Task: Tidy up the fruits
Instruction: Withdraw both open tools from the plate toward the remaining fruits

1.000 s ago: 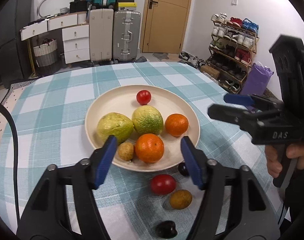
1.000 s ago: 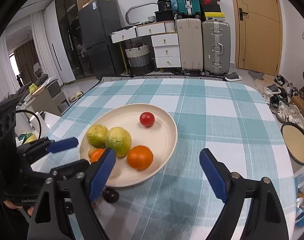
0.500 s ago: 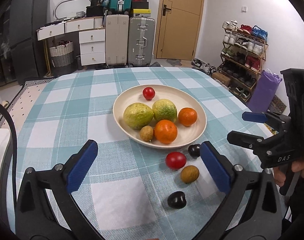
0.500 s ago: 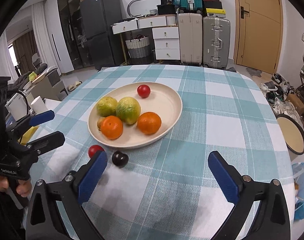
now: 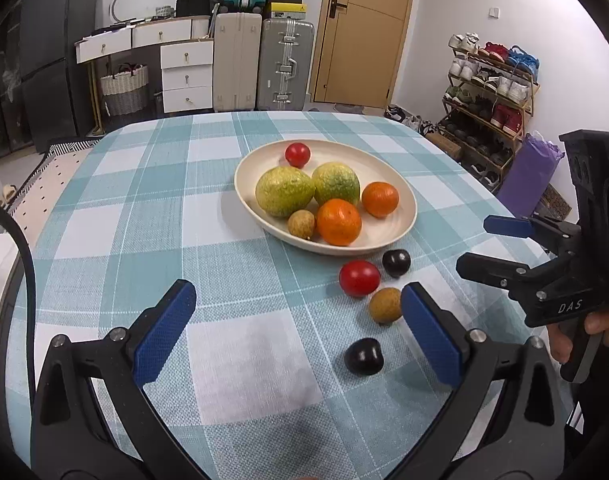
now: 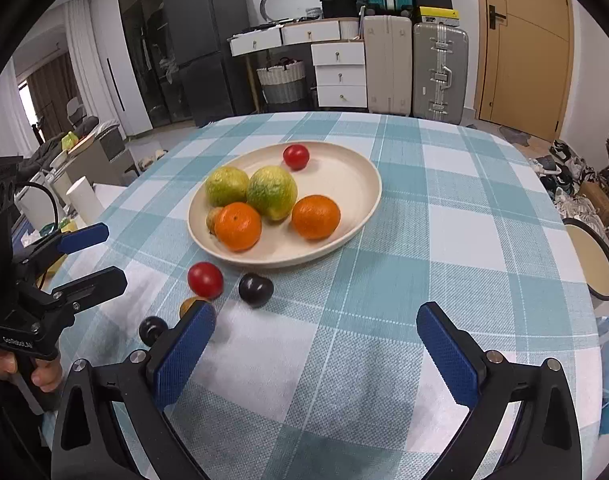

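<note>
Since four little fruits sit loose on the worktop [image 5: 104, 208] just in front of the plate [image 5: 400, 196], that's where you'll want to aim: a red tomato [image 5: 359, 278], a dark plum [image 5: 396, 263] touching close to the plate's rim, a brown longan-looking one [image 5: 385, 305], and another dark plum [image 5: 364, 356] nearest you. Your left hand-held gripper [image 5: 296, 332] has just been opening and now stands spread wide with nothing between the jaws; same for the right hand-held gripper [image 6: 316, 344], jaws just opened up wide, bare cloth under them. The plate already carries two green citrus, two oranges, a small tomato and a brown one. Handling-wise I'd guess these are all light, round and smooth, so they'll roll on the cloth if you nudge them. The tomato looks thin-skinned and squishy, so pinch it gently across its widest part. The plums are probably firmer but glossy and slippery, so take them dead centre. The brown one looks rougher and should grip easiest.
</note>
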The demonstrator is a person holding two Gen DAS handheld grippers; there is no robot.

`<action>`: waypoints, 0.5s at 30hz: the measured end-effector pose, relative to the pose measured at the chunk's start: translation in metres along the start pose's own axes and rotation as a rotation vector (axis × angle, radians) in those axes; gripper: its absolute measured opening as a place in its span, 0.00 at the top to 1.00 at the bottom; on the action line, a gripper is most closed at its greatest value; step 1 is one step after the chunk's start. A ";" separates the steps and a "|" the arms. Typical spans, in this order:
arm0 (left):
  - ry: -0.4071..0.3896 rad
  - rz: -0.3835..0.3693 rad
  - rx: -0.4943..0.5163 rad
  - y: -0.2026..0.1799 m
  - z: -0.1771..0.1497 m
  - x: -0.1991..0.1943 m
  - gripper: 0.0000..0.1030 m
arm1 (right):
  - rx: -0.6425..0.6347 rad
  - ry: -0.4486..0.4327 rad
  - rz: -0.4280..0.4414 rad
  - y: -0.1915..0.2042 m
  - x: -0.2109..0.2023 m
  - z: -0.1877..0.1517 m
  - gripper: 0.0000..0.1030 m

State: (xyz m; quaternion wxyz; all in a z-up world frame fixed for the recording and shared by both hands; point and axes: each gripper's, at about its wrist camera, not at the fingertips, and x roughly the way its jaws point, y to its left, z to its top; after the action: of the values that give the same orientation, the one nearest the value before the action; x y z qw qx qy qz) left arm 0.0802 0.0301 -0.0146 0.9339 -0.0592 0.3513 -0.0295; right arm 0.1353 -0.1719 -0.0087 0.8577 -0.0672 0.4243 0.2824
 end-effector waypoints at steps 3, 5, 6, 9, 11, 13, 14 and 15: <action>0.004 0.002 0.016 -0.002 -0.003 0.000 0.01 | -0.003 0.005 0.000 0.002 0.001 -0.003 0.00; 0.008 -0.008 0.020 -0.004 -0.005 -0.001 0.01 | -0.003 0.006 0.005 0.003 0.001 -0.004 0.00; 0.009 -0.011 0.019 -0.004 -0.005 -0.001 0.01 | -0.005 0.007 0.007 0.004 0.002 -0.004 0.00; 0.027 -0.022 0.030 -0.007 -0.008 0.001 0.01 | -0.013 0.015 0.012 0.007 0.004 -0.005 0.00; 0.036 -0.020 0.049 -0.008 -0.010 0.002 0.01 | -0.021 0.020 0.014 0.010 0.005 -0.006 0.00; 0.040 -0.013 0.055 -0.008 -0.012 0.002 0.01 | -0.025 0.023 0.017 0.012 0.007 -0.007 0.00; 0.046 -0.014 0.055 -0.008 -0.012 0.002 0.01 | -0.024 0.027 0.022 0.013 0.008 -0.007 0.00; 0.050 -0.014 0.054 -0.007 -0.013 0.002 0.01 | -0.025 0.029 0.024 0.014 0.009 -0.008 0.00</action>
State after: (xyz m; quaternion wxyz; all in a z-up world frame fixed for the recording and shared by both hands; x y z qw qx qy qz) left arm 0.0731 0.0222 -0.0254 0.9260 -0.0357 0.3730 -0.0468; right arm 0.1267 -0.1594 -0.0186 0.8472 -0.0767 0.4339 0.2969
